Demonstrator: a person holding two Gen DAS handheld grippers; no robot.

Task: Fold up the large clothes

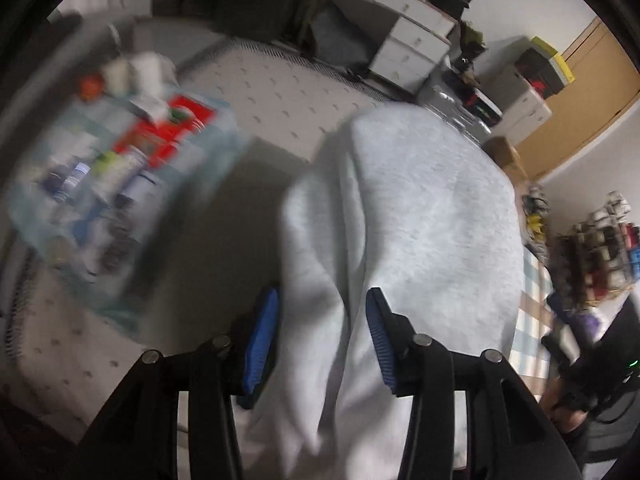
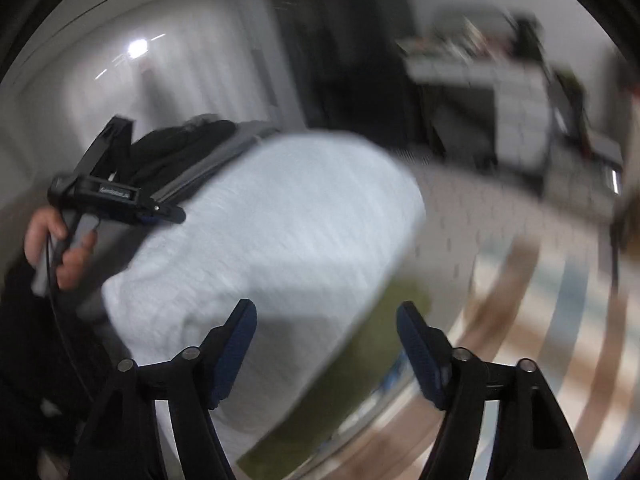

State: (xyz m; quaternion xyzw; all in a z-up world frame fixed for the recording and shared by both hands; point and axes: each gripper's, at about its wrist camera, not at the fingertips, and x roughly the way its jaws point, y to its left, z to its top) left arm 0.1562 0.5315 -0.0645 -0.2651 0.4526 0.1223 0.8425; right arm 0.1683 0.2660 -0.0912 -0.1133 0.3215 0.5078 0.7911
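A large pale grey garment (image 1: 420,208) lies spread over the bed, with a raised fold running toward the camera. My left gripper (image 1: 323,294) hangs over its near end, blue pads apart. The fold sits loosely between them and is not visibly pinched. In the right wrist view the same garment (image 2: 280,220) fills the middle. My right gripper (image 2: 326,306) stands open above its near edge with nothing clamped. The left gripper (image 2: 120,200) shows at the garment's far left side, held by a hand (image 2: 60,248). Both views are blurred.
A white dotted mattress (image 1: 280,92) extends beyond the garment. A clear bin of clutter (image 1: 100,184) sits on it at the left. White drawers (image 1: 408,44) and boxes (image 1: 520,100) line the far wall. A striped rug (image 2: 540,300) and a green cloth (image 2: 360,360) lie below the bed edge.
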